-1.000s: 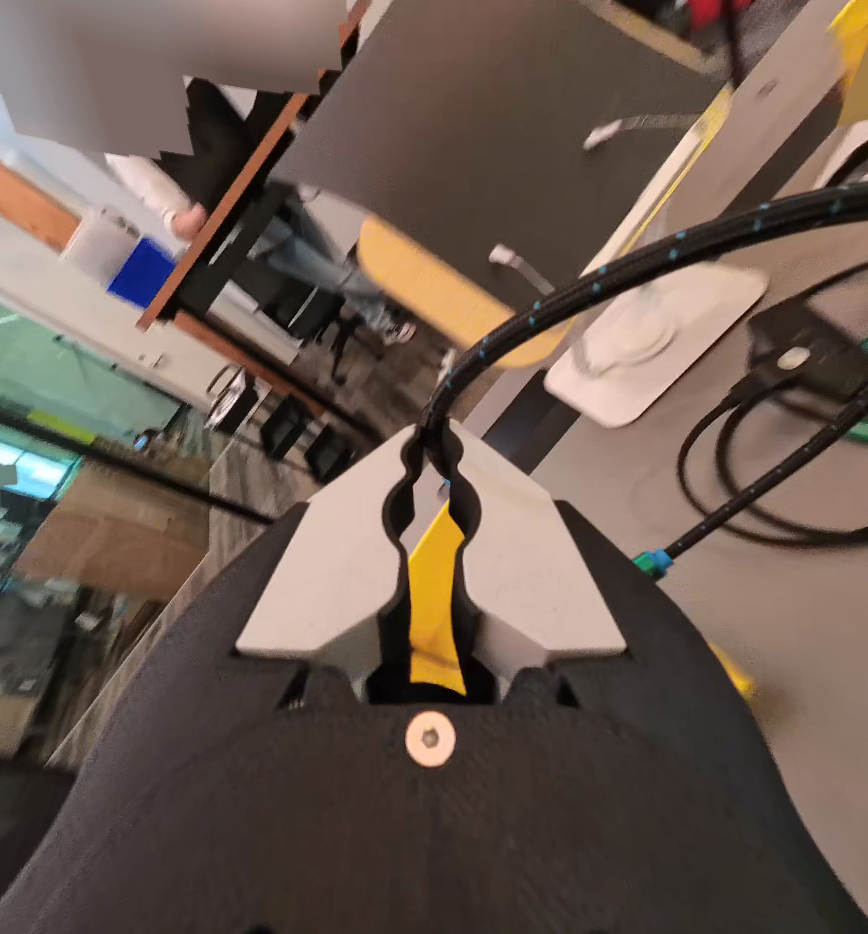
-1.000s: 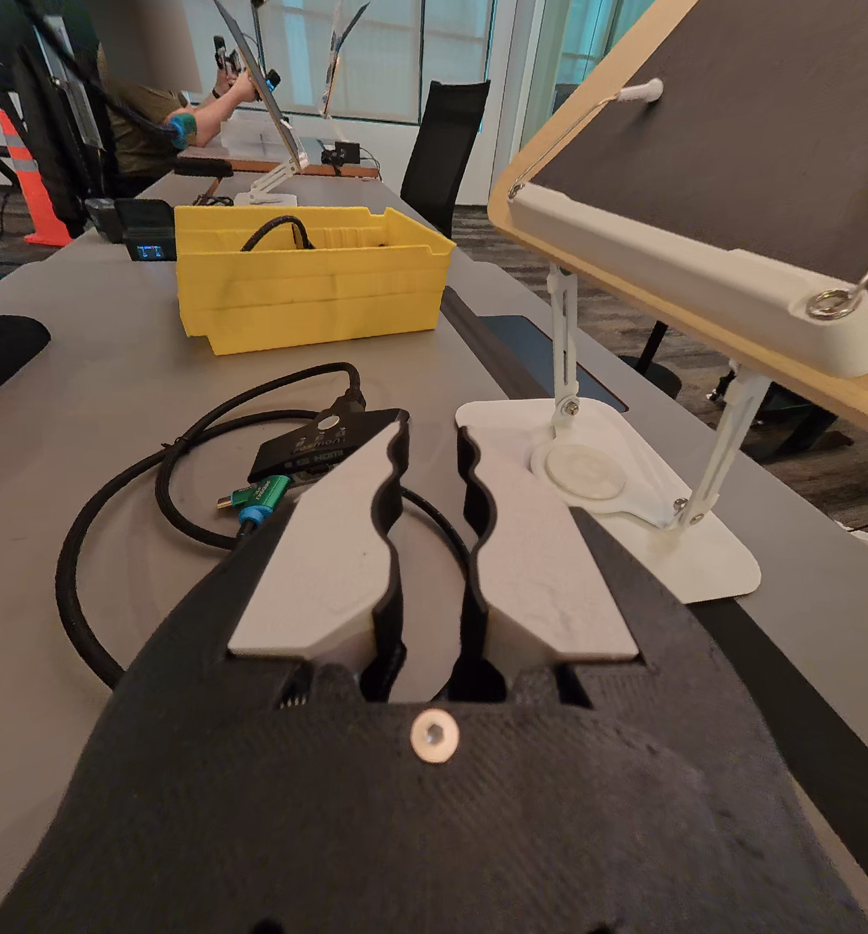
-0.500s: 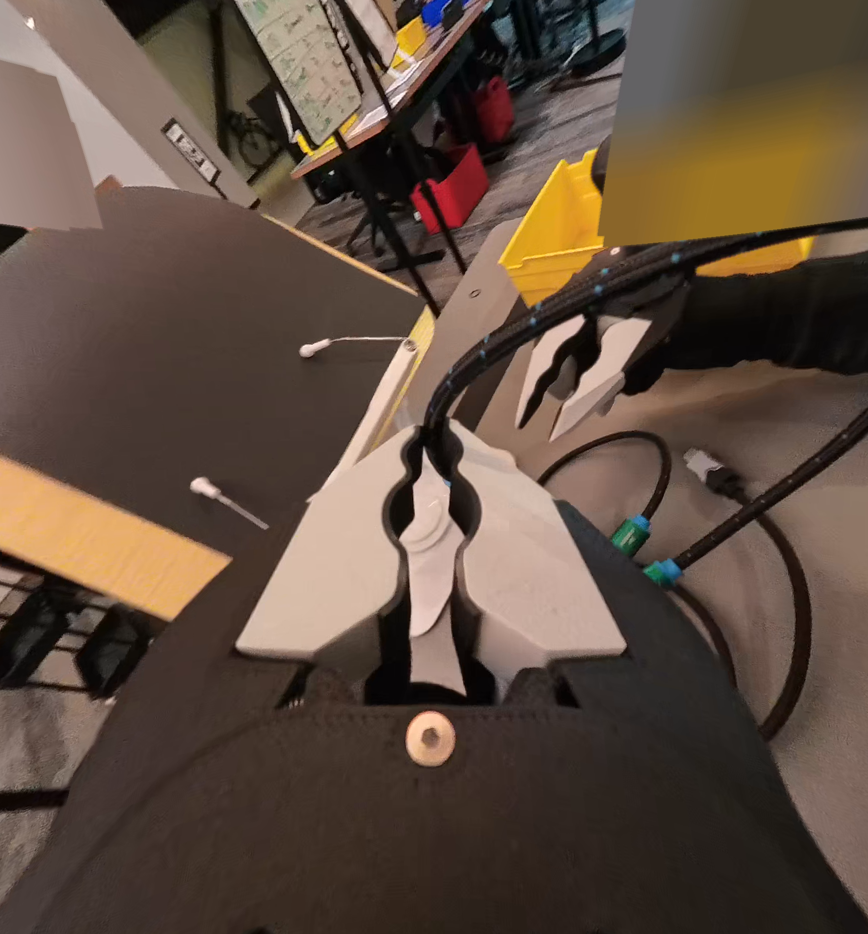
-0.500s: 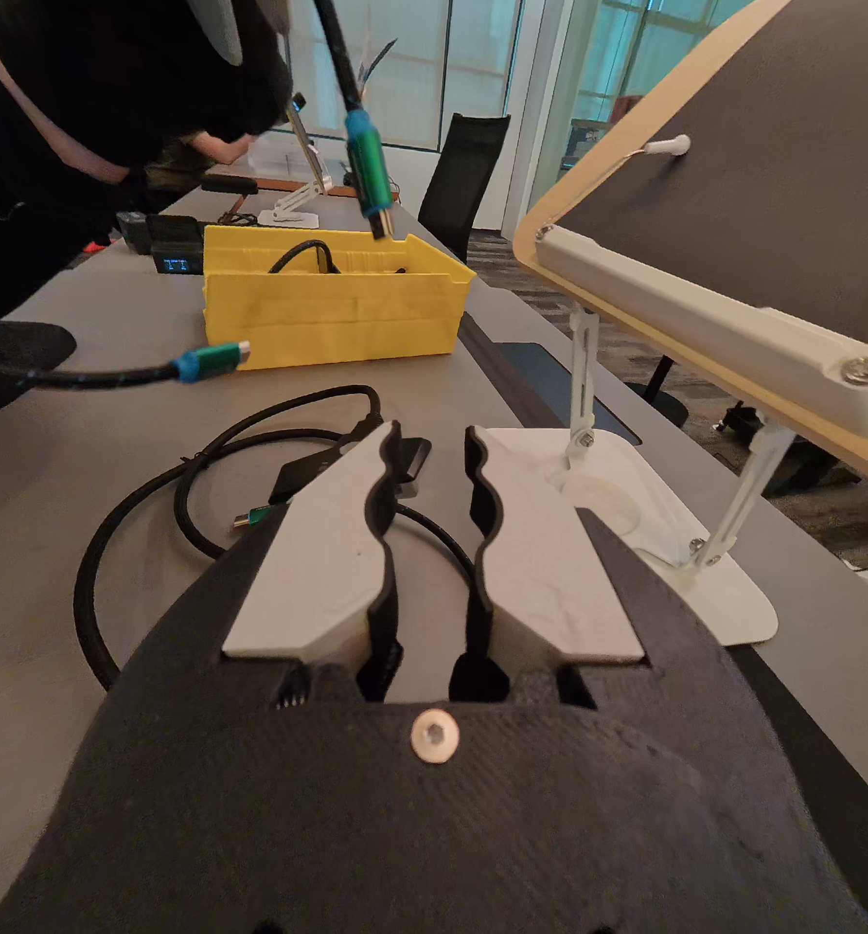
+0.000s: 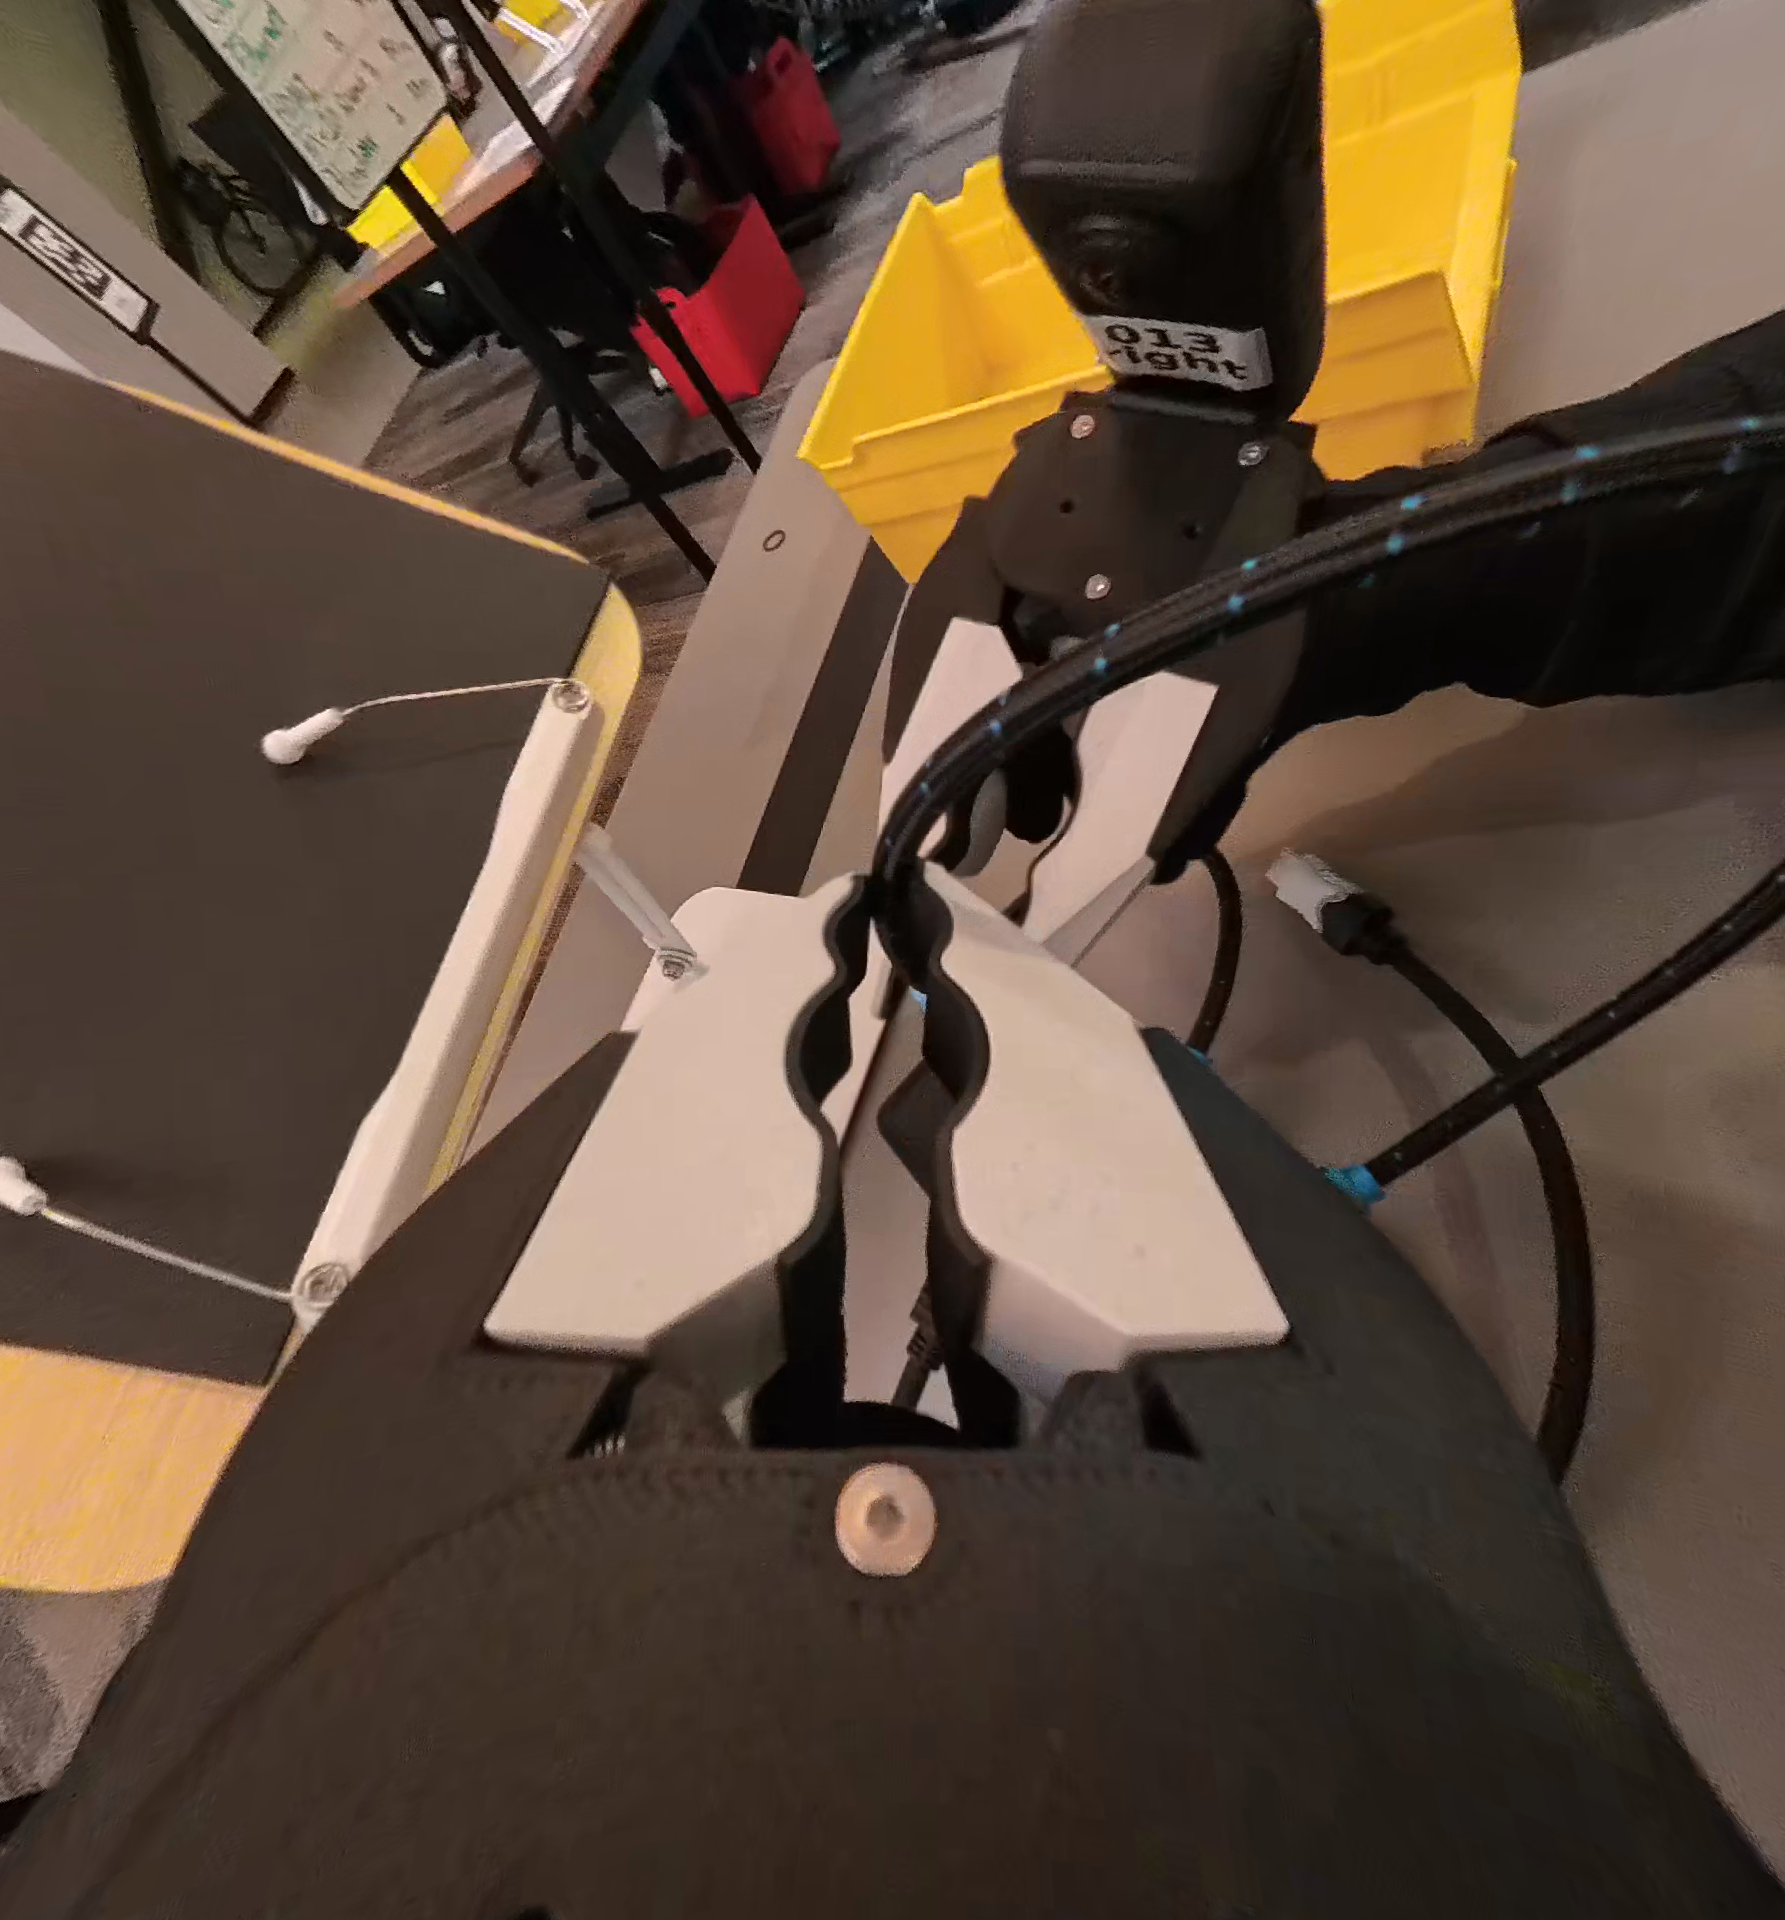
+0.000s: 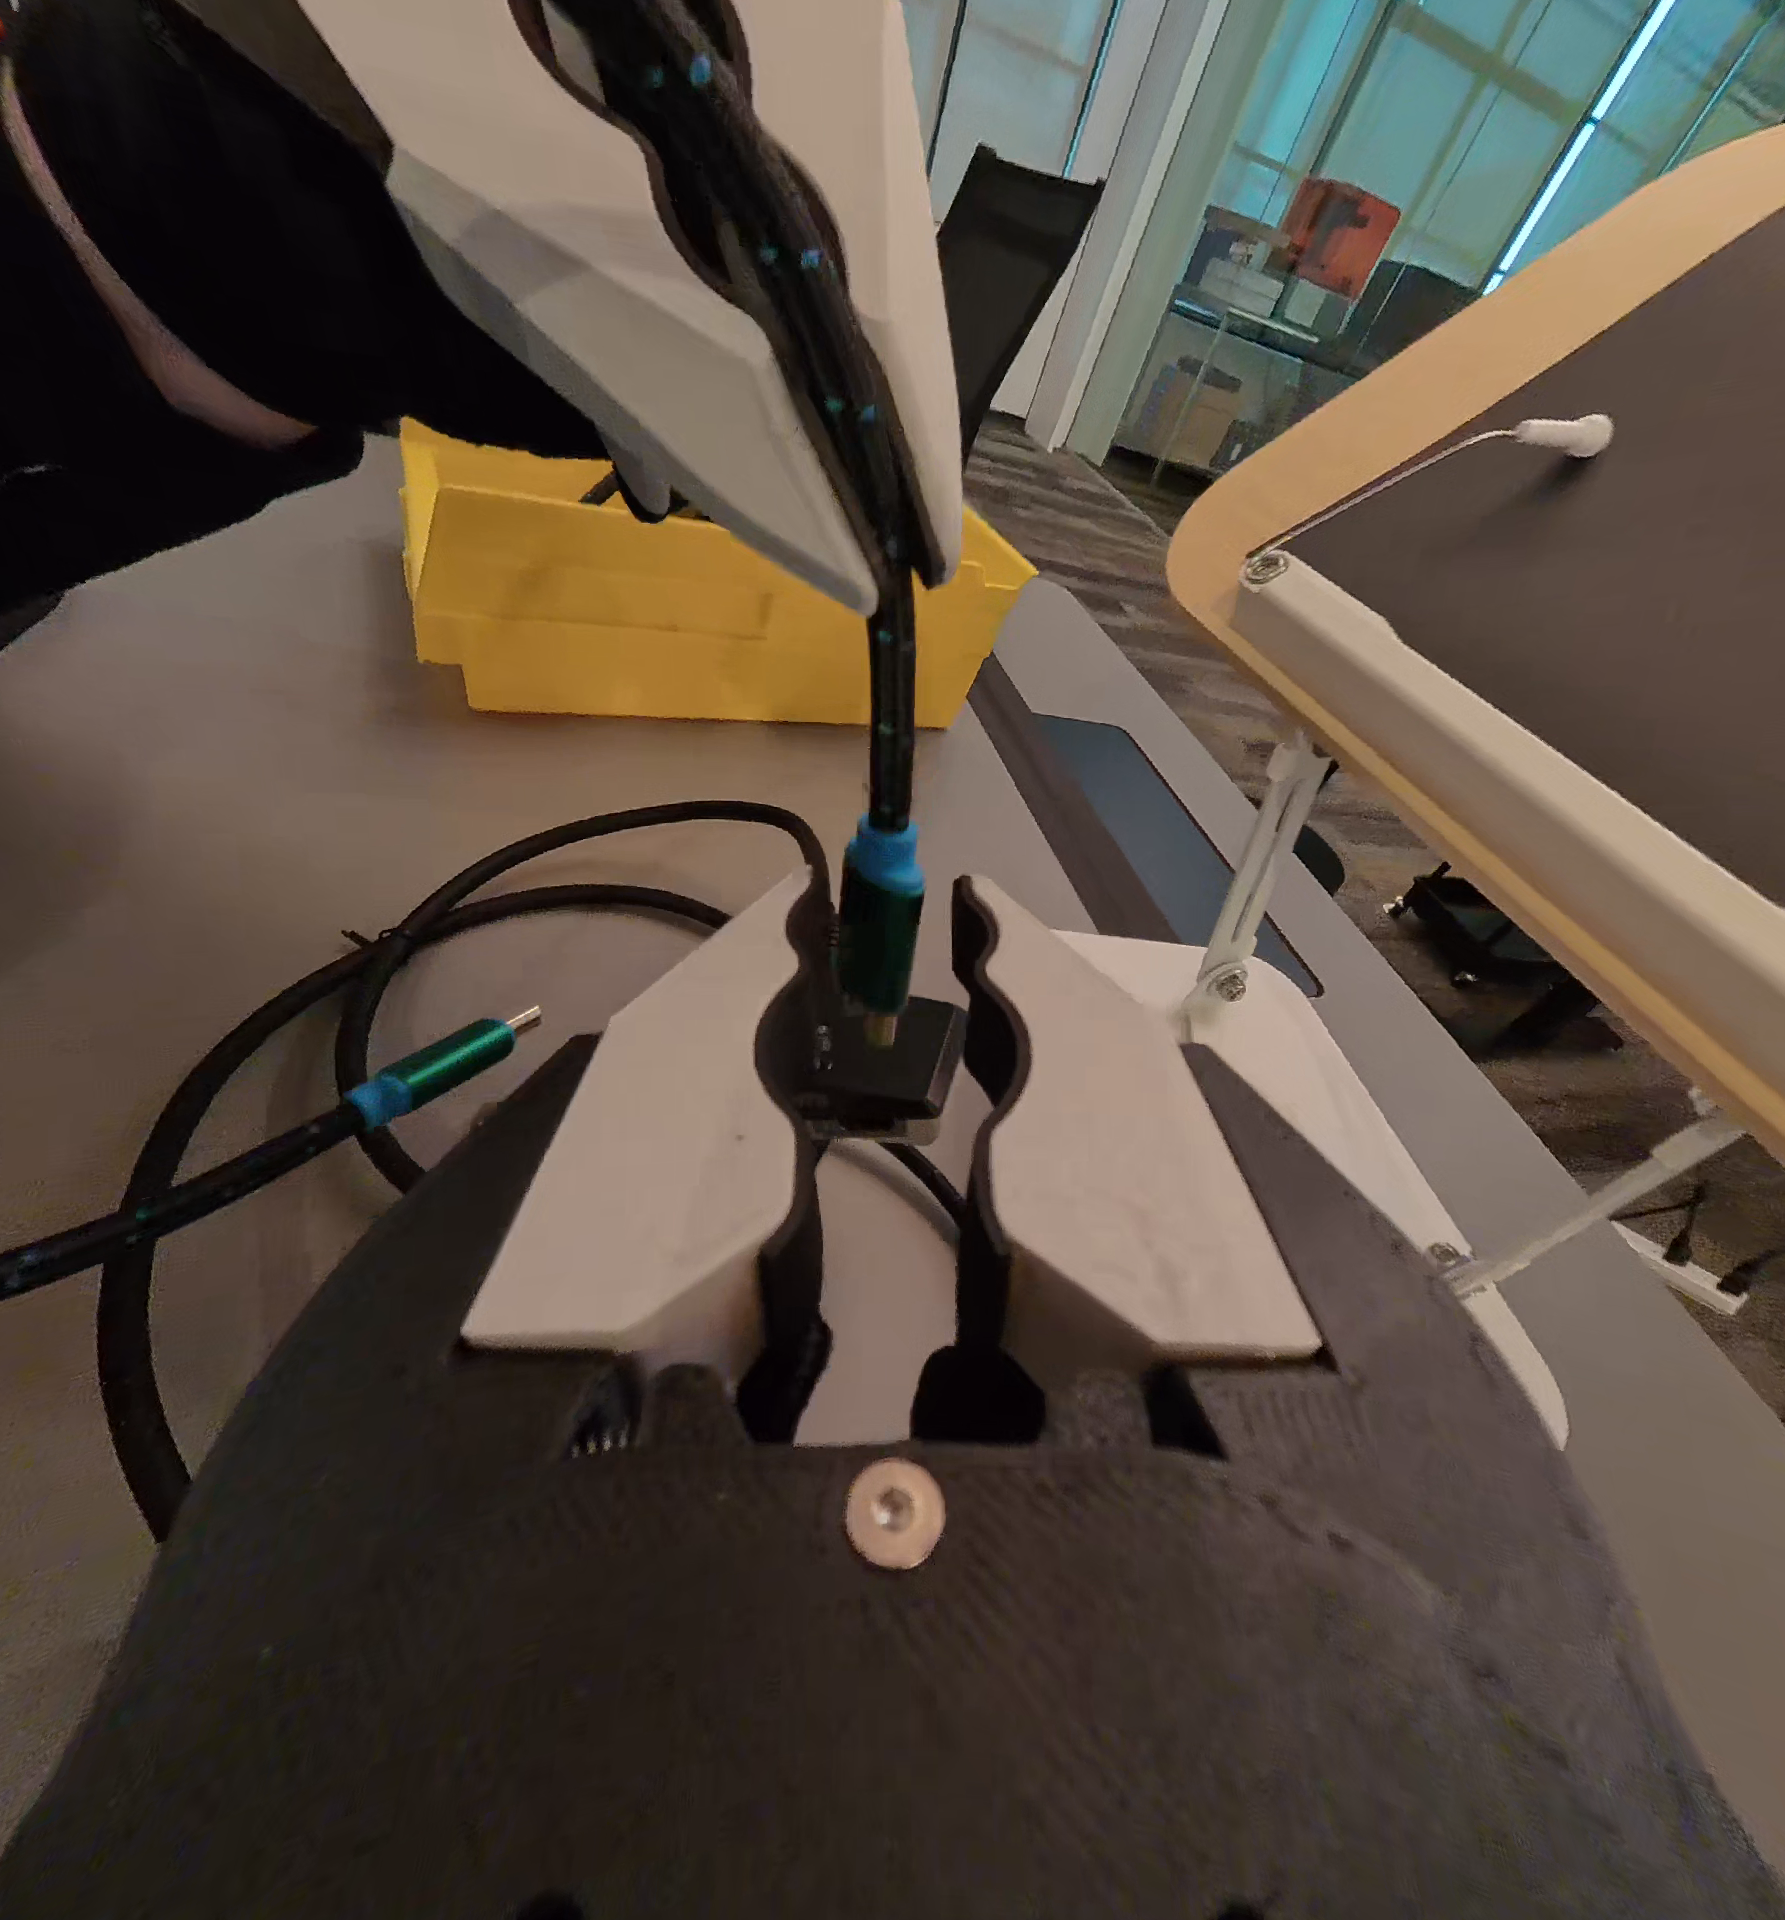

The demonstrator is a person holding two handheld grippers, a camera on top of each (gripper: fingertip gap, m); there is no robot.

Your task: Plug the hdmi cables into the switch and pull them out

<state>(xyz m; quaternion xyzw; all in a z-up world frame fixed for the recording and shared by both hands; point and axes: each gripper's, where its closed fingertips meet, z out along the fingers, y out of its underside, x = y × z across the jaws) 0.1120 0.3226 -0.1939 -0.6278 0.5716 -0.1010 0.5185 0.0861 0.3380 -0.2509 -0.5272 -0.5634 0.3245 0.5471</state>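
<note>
Left wrist view first: left gripper (image 5: 893,914) is clamped on the braided HDMI cable (image 5: 1127,665) right at the fingertips, cable arching off to the right over the grey table (image 5: 1646,1195). Right gripper (image 5: 1064,831) sits just beyond.

Right wrist view: right gripper (image 6: 883,904) has its jaws open, with the black switch (image 6: 893,1070) lying between the tips. The held cable's green plug (image 6: 877,935) hangs straight down, tip at the switch, can't tell if it's seated. Second plug (image 6: 446,1065) lies loose on the left, yellow bin (image 6: 659,644) behind.
</note>
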